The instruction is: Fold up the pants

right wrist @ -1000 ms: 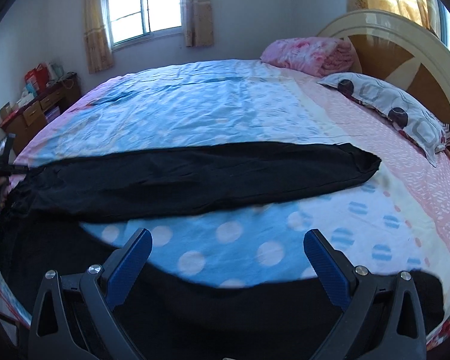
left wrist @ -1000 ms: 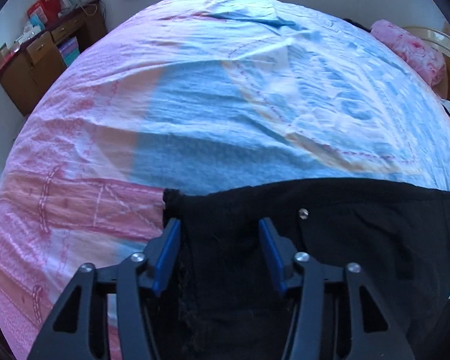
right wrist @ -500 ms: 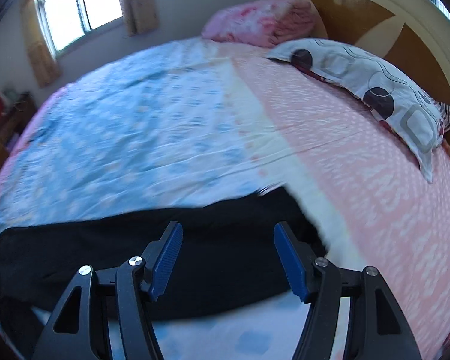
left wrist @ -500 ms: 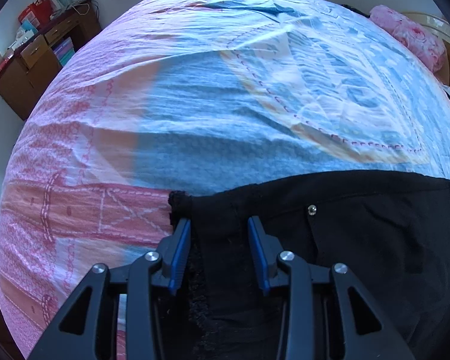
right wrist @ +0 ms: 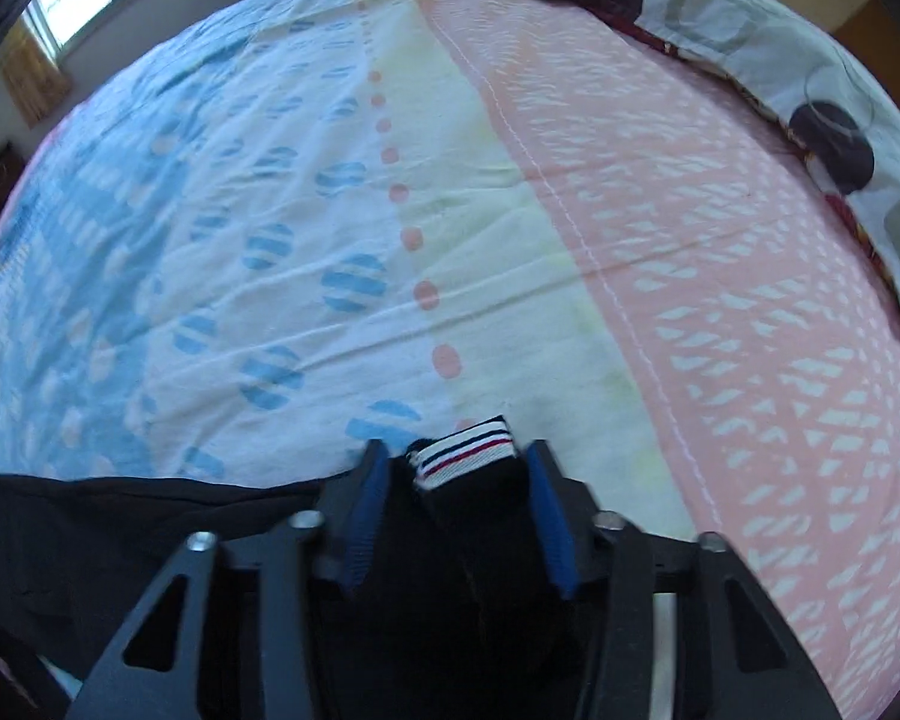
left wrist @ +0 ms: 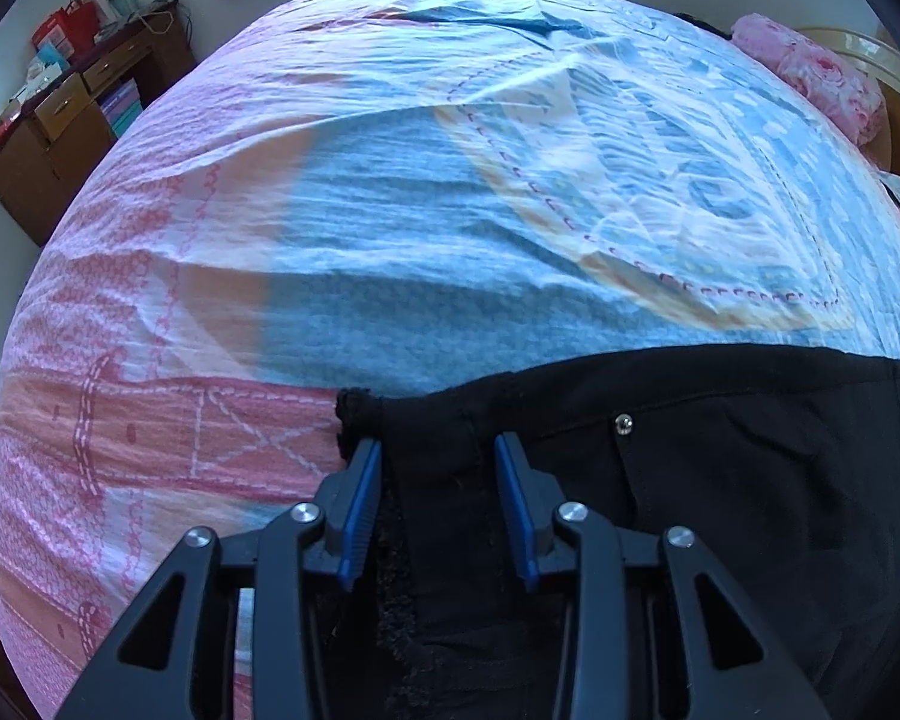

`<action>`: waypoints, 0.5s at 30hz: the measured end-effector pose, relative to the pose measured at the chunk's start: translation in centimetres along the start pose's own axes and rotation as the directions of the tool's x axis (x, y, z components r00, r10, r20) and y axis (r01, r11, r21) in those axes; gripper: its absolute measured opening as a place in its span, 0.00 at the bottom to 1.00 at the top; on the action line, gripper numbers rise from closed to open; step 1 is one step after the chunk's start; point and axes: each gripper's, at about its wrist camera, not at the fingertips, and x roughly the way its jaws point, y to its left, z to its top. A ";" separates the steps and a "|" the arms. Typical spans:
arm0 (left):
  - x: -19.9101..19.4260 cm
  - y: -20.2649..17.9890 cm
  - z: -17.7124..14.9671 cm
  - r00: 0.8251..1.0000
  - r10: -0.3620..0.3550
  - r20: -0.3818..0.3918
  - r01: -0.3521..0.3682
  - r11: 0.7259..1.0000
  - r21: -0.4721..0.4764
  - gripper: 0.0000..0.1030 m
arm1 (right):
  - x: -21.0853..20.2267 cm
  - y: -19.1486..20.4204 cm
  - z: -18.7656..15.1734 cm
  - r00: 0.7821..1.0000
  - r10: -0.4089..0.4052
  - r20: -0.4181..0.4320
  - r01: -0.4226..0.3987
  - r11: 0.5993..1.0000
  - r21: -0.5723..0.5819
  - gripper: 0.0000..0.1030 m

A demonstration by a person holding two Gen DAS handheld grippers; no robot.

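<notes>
— What do the pants look like from your end?

— I see black pants (left wrist: 720, 480) lying flat on the bed (left wrist: 390, 210), on its pink and blue patterned sheet. In the left wrist view the waist end shows a small metal rivet (left wrist: 623, 423) and a frayed, fuzzy edge near the corner. In the right wrist view the other end carries a white tab with dark and red stripes (right wrist: 465, 459).

— And the hand-held grippers?

— My left hand-held gripper (left wrist: 438, 456) sits low over the waist corner, blue pads on either side of a band of black cloth with a narrow gap; I can't tell whether it is pinching yet. My right hand-held gripper (right wrist: 457, 462) is low too, its jaws drawn in around the bunched dark fabric and the striped tab, gripping it.

— Anything else nearby?

— A pillow with dark circles (right wrist: 750, 60) lies well beyond the right side, and a wooden dresser (left wrist: 60, 120) stands off the bed's far left corner.
</notes>
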 end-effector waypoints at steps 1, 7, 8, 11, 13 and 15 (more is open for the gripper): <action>0.0 0.0 0.0 1.000 0.001 0.005 -0.001 1.000 0.005 0.33 | -0.2 -0.1 0.0 1.000 0.009 0.007 -0.009 1.000 0.008 0.20; -2.3 0.3 -0.1 0.996 -0.055 0.075 0.056 0.998 -0.014 0.19 | -4.3 1.0 -1.1 0.995 0.017 0.097 -0.013 0.999 -0.036 0.11; -3.0 0.4 -0.2 0.993 -0.065 0.095 0.067 0.998 -0.014 0.19 | -6.1 1.1 -1.6 0.990 0.027 0.136 -0.021 0.999 -0.045 0.11; -6.2 1.3 -0.9 0.977 -0.116 0.178 0.121 0.992 -0.017 0.19 | -10.8 0.6 -3.0 0.969 0.072 0.235 -0.061 0.997 -0.052 0.11; -8.4 1.8 -1.6 0.961 -0.145 0.235 0.152 0.988 -0.013 0.19 | -14.1 0.1 -4.5 0.947 0.110 0.303 -0.096 0.994 -0.061 0.11; -10.4 2.6 -2.7 0.942 -0.174 0.289 0.185 0.983 -0.012 0.19 | -17.2 -0.6 -6.7 0.918 0.155 0.365 -0.142 0.988 -0.063 0.11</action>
